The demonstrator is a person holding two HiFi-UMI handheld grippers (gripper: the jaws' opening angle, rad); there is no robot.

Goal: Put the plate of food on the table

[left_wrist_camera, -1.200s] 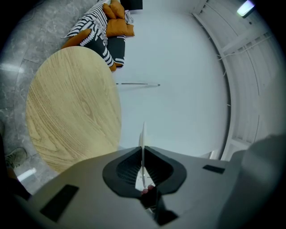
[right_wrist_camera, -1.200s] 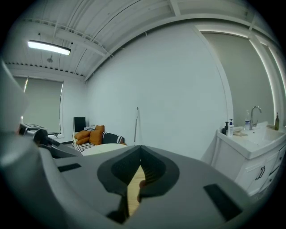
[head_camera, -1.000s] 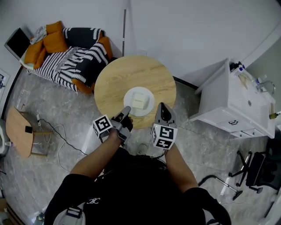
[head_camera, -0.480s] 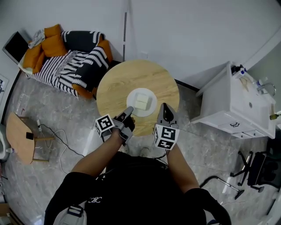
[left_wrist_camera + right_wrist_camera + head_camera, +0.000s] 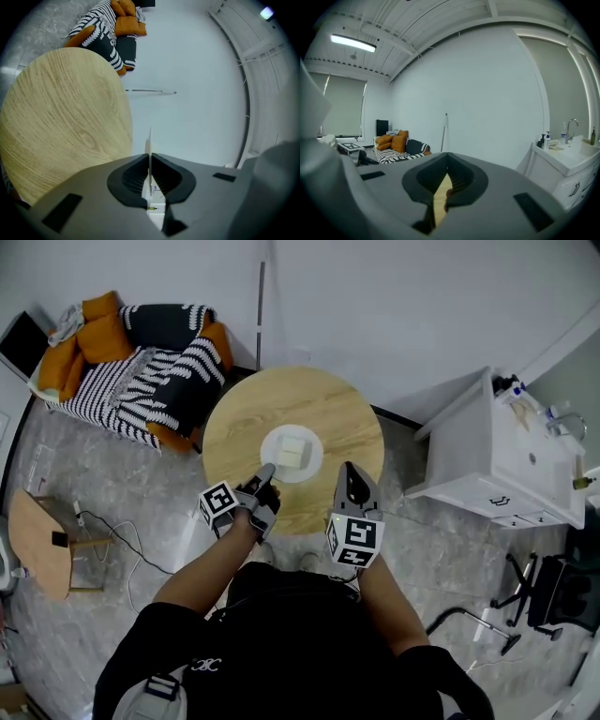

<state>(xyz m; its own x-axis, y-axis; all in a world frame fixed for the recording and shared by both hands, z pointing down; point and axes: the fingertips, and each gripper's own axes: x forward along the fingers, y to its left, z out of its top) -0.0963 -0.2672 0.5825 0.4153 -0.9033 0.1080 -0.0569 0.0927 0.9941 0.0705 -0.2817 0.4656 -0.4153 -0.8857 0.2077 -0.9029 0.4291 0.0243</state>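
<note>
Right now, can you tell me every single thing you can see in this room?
table: one, light wood, round, in the middle
plate: one, white, on the table
food: pale squares, count unclear, on the plate
sofa: one, black-and-white stripes with orange cushions, upper left
side table: one, wooden, far left
sink cabinet: one, white, right
office chair: one, black, lower right
left hand-held gripper: grey, shut on the plate's rim
right hand-held gripper: grey, shut, empty, over the table's edge
</note>
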